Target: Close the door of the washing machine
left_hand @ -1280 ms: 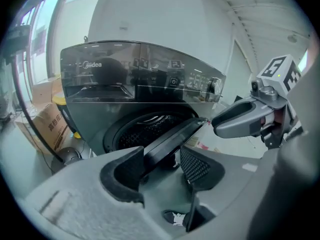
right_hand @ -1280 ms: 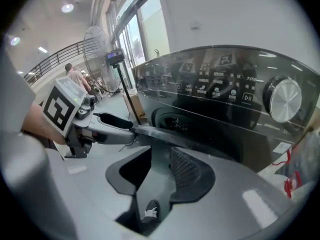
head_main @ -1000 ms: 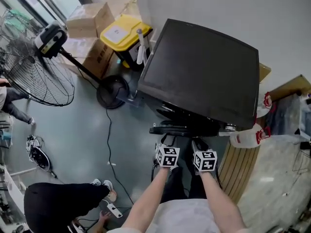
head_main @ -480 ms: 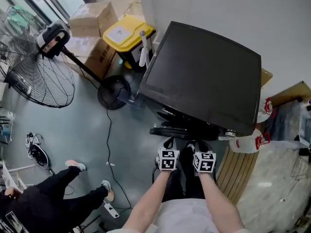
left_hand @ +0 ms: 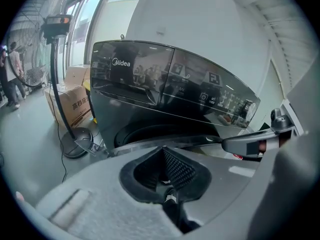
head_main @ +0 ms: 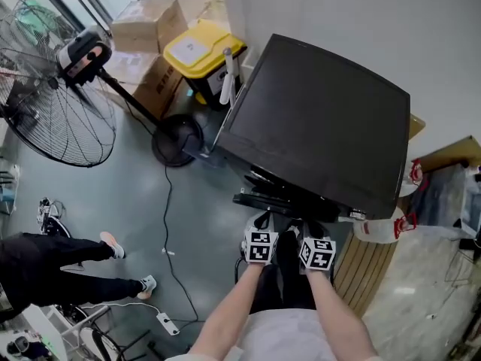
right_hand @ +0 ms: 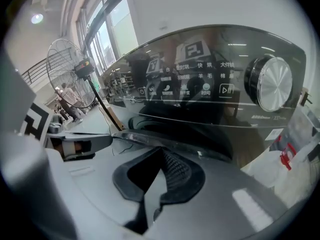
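The black washing machine (head_main: 323, 126) stands against the wall, and its door (head_main: 274, 200) juts out open from the front, low down and just ahead of both grippers. The left gripper (head_main: 262, 221) and right gripper (head_main: 309, 229) are held side by side close to the door's outer edge, each with its jaws pressed together and nothing between them. A floor fan (head_main: 45, 104), a yellow bin (head_main: 197, 47) and cardboard boxes (head_main: 146, 21) stand to the machine's left.
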`<state>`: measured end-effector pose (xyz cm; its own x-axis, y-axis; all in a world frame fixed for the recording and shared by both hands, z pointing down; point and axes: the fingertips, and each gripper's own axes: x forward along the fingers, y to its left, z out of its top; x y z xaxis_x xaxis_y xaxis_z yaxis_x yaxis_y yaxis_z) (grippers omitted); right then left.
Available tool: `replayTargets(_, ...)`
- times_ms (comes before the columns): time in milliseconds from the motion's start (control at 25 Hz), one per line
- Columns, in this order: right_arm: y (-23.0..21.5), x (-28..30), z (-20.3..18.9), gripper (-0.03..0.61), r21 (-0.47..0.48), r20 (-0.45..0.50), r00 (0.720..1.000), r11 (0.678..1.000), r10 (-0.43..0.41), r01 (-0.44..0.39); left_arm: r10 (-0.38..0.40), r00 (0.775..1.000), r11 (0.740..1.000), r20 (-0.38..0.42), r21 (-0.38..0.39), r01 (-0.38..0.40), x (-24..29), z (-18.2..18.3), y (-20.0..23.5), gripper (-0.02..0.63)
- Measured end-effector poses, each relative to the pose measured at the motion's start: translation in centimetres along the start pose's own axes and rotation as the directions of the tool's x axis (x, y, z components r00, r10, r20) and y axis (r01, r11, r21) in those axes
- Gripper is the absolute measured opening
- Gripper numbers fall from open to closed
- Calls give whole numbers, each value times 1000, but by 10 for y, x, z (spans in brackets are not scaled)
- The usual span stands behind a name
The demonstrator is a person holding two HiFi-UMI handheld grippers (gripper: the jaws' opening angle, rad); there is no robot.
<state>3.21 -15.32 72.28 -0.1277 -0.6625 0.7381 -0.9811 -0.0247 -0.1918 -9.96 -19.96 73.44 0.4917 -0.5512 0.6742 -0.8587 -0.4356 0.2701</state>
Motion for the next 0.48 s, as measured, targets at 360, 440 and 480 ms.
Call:
replayTargets(360,-7,6,12,0,48,16,1000,999,3,-4,-34,999,999,2,-25,34,17,15,-2,-3)
replayTargets(440,-9,8,16,0,49,15,1000,999,1,-2,-42,999,999,-5,-13,42,22,18,-2,-3)
replayTargets(480,-9,9,17,0,52,13,1000,999,2,-2,-44,999,999,-9,-8,44,24,19,-2,-3)
